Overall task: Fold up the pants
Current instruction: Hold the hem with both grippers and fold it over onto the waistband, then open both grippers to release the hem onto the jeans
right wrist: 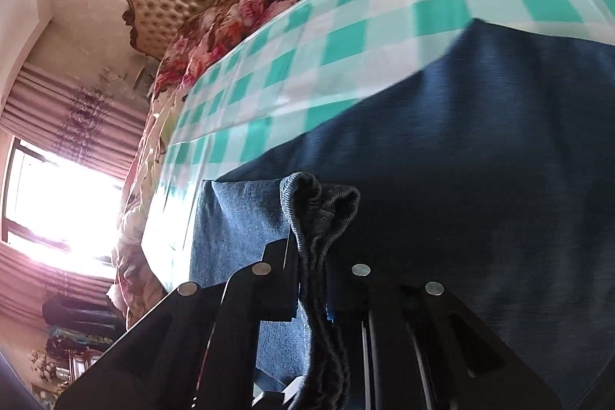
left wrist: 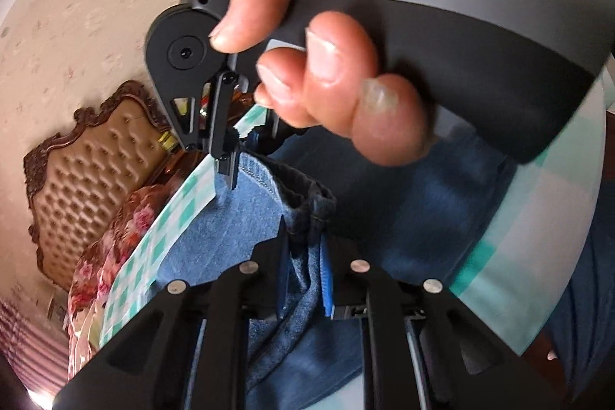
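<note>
Denim pants pinched at the waistband by both tongs, above a checked table.

Blue fabric fills the left wrist view: the left tongs (left wrist: 303, 275) are clamped on the pants (left wrist: 238, 218) near the dark ribbed waistband (left wrist: 307, 195), while farther along that edge the right tongs (left wrist: 230, 171), held in a hand (left wrist: 326, 75), bite the same hem. In the right wrist view, those tongs (right wrist: 313, 279) are closed on the bunched waistband (right wrist: 319, 202), and the rest of the garment lies spread on the green-and-white table (right wrist: 346, 37). To fold well, I judge both grips should travel together, level and taut, so the held edge lands square on the cloth beneath without creasing.
</note>
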Tool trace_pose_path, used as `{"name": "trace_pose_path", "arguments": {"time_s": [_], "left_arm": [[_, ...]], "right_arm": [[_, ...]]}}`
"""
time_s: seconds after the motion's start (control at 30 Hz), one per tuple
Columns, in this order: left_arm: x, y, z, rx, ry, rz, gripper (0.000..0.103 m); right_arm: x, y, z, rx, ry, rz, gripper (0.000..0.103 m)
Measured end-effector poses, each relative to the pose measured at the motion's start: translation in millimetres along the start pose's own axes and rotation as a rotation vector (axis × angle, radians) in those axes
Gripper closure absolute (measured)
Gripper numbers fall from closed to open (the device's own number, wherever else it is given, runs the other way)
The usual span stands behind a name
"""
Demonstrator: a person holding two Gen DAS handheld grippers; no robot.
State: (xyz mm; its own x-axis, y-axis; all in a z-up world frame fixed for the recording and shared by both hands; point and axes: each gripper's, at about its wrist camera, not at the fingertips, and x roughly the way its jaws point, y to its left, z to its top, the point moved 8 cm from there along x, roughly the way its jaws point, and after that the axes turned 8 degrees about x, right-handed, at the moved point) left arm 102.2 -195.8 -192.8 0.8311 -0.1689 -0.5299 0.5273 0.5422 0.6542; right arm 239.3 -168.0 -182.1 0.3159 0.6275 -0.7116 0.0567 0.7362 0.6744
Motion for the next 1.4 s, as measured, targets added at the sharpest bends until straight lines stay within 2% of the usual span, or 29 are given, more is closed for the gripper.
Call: {"name": "trace_pose_path", "arguments": {"time_s": [0.23,0.47,0.57,0.63,0.73,0.8,0.9,0.97,1.0,1.03,1.1,1.13,1.2,1.27,1.33,1.4], "left_arm": [[7,-16,15,0.025,-0.002,-0.032,0.089],[19,-6,7,0.05,0.016,-0.055,0.09],[19,-6,5,0.042,0.022,-0.058,0.09],[20,-7,6,0.037,0.024,-0.059,0.083],[13,-14,9,0.013,0.005,-0.088,0.076],[8,-17,9,-0.011,-0.003,-0.115,0.073],[-4,-8,6,-0.127,-0.014,-0.19,0.073],[-21,0,2,-0.186,-0.044,-0.215,0.07],[-30,9,-4,-0.232,-0.053,-0.211,0.065],[-40,23,-13,-0.302,-0.058,-0.203,0.065],[-53,53,-38,-0.455,-0.055,-0.17,0.065],[-59,76,-60,-0.554,-0.039,-0.128,0.067],[-64,104,-92,-0.66,-0.003,-0.066,0.092],[-62,130,-127,-0.74,0.045,-0.005,0.096],[-47,152,-159,-0.798,0.094,-0.01,0.096],[-37,151,-185,-0.791,0.168,0.005,0.096]], "right_arm": [[-7,-19,5,0.019,-0.009,-0.01,0.092],[2,-37,2,0.04,0.003,-0.041,0.091],[3,-40,5,0.036,-0.019,-0.063,0.089],[4,-41,6,0.03,-0.027,-0.076,0.089],[1,-39,9,0.0,-0.073,-0.136,0.077],[-6,-40,14,-0.009,-0.124,-0.178,0.062],[-25,-45,27,-0.025,-0.248,-0.305,0.058],[-50,-47,34,-0.043,-0.374,-0.454,0.058],[-59,-43,34,-0.064,-0.411,-0.488,0.058],[-71,-30,28,-0.112,-0.454,-0.505,0.058],[-79,-10,13,-0.173,-0.484,-0.489,0.057],[-76,6,-4,-0.23,-0.483,-0.464,0.057],[-61,26,-30,-0.324,-0.462,-0.447,0.056],[-39,32,-55,-0.394,-0.449,-0.495,0.056],[-17,23,-69,-0.399,-0.396,-0.522,0.056],[-5,11,-75,-0.391,-0.356,-0.554,0.056]]}}
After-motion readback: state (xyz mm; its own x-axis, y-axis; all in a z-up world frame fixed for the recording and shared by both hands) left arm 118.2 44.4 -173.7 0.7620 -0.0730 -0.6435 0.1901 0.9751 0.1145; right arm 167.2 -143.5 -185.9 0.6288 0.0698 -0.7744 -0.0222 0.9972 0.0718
